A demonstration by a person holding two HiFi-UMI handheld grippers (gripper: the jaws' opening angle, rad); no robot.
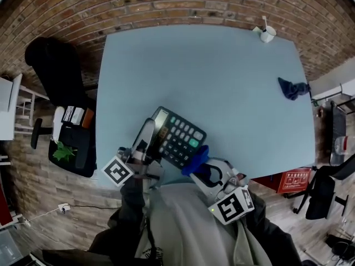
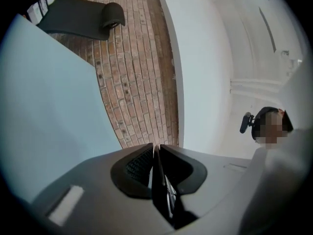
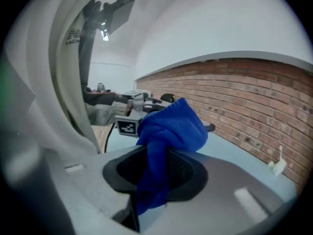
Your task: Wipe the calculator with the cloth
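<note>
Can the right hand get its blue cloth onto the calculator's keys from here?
Likely yes: the cloth in the right gripper sits at the calculator corner, the keypad uncovered, nothing between them.

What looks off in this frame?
The calculator is not lying flat: the left tool clamps it edge-on, tilted, at the near edge of the table. A second, darker cloth lies crumpled by its right edge; the right tool grips the blue cloth.

— What are we wearing?
— We've a pale grey top (image 1: 183, 226) with dark sleeves (image 1: 128, 206).
— And our tools?
— Our left gripper (image 1: 151, 126) and right gripper (image 1: 203, 168) have grey shells and black ribbed pads (image 2: 138, 164). Each carries a black-and-white marker cube (image 1: 117, 171).
</note>
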